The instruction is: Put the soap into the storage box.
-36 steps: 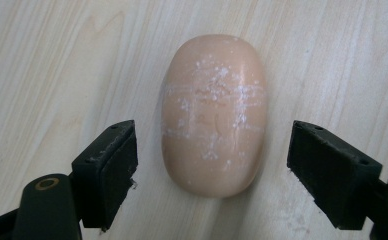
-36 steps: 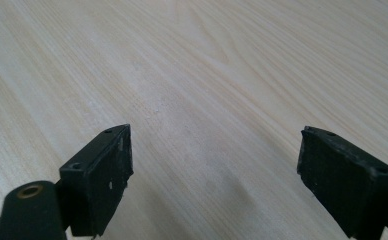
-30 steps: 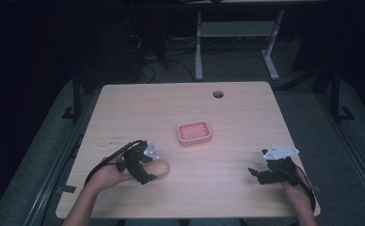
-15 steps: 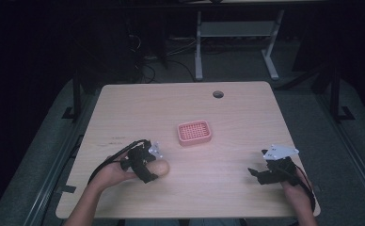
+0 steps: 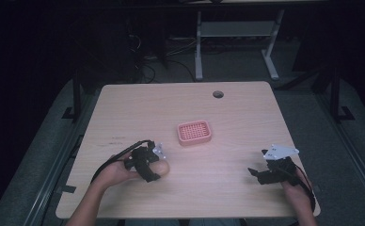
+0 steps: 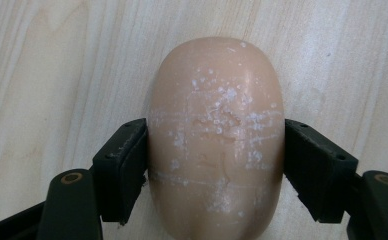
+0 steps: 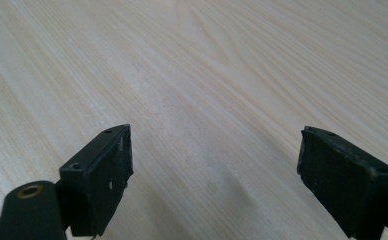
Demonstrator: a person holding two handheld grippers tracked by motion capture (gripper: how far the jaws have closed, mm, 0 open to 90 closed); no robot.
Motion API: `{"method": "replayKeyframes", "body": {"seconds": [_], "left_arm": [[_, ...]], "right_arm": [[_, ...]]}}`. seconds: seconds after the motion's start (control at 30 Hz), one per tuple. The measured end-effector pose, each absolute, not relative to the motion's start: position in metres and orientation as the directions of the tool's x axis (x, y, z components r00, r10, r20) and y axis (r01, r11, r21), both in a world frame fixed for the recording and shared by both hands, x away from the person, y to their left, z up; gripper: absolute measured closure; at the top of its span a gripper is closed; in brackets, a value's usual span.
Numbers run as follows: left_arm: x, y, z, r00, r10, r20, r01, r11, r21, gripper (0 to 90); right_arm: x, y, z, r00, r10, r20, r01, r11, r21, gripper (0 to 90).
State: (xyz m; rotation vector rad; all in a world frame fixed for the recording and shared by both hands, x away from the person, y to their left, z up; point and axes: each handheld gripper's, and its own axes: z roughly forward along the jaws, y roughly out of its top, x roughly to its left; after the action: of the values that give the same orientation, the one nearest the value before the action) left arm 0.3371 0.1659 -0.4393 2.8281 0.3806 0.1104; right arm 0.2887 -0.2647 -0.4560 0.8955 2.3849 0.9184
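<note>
Table (image 5: 227,108) of pale wood grain comes first, matte and flat. Pink ribbed soap dish (image 5: 194,132) sits mid-table, well apart. We see the left gripper (image 6: 216,165) clamped on the soap bar (image 6: 216,145), smooth tan oval with white flecks, between its 2 pads near the front-left edge. Right gripper (image 7: 216,165) has its jaws wide apart.

Dim surroundings, evenly lit table (image 5: 246,108), gripper views sharp, soft shadows

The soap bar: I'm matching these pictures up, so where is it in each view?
High view: soap bar, lower left, in the left gripper.
Left gripper view: centre, soap bar clamped between both jaws.
Right gripper view: not in it.
Shared landmark: the wooden table.
</note>
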Motion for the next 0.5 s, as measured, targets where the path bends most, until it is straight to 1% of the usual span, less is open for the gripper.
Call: {"method": "replayKeyframes", "body": {"seconds": [0.5], "left_arm": [[0.3399, 0.166, -0.4399, 0.963, 0.268, 0.01, 0.253, -0.922, 0.293, 32.2]], "right_arm": [[0.2875, -0.2652, -0.4546, -0.692, 0.708, -0.143, 0.417, 0.553, 0.721, 13.9]]}}
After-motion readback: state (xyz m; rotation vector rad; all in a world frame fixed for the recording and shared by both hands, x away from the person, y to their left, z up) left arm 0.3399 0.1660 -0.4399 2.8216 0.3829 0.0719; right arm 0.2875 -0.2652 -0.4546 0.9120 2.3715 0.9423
